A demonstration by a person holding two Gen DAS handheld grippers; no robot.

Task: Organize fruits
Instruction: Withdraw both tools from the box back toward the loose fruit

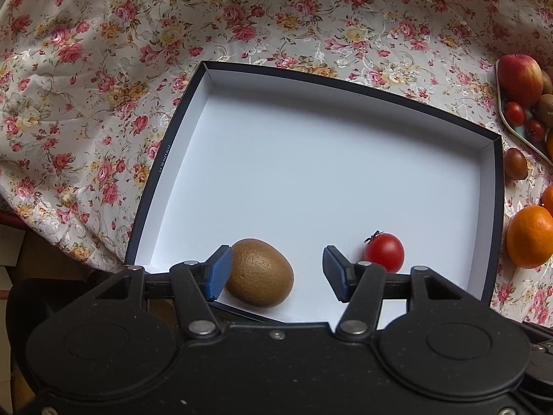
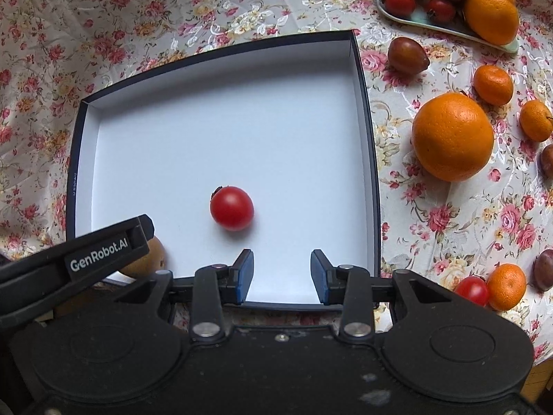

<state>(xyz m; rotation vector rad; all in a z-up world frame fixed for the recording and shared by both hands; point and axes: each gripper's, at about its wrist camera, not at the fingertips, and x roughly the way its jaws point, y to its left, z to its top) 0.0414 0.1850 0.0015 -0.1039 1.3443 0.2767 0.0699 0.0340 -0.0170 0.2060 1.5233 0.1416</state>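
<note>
A shallow box (image 1: 380,91) with a white floor and dark rim lies on the flowered cloth. Inside it near the front rest a brown kiwi (image 1: 261,276) and a red cherry tomato (image 1: 384,251). My left gripper (image 1: 276,275) is open; the kiwi sits between its fingers, touching the left pad, with a gap to the right pad. In the right wrist view the same tomato (image 2: 232,208) lies in the box (image 2: 368,121), ahead of my open right gripper (image 2: 281,273), which holds nothing. The kiwi (image 2: 145,261) is mostly hidden behind the left gripper's arm.
Right of the box lie a large orange (image 2: 452,136), several mandarins (image 2: 493,84), dark plums (image 2: 408,55) and another cherry tomato (image 2: 471,290). A pale plate (image 2: 432,22) at the back right holds an orange, kiwi, apple and tomatoes. Flowered cloth covers the table.
</note>
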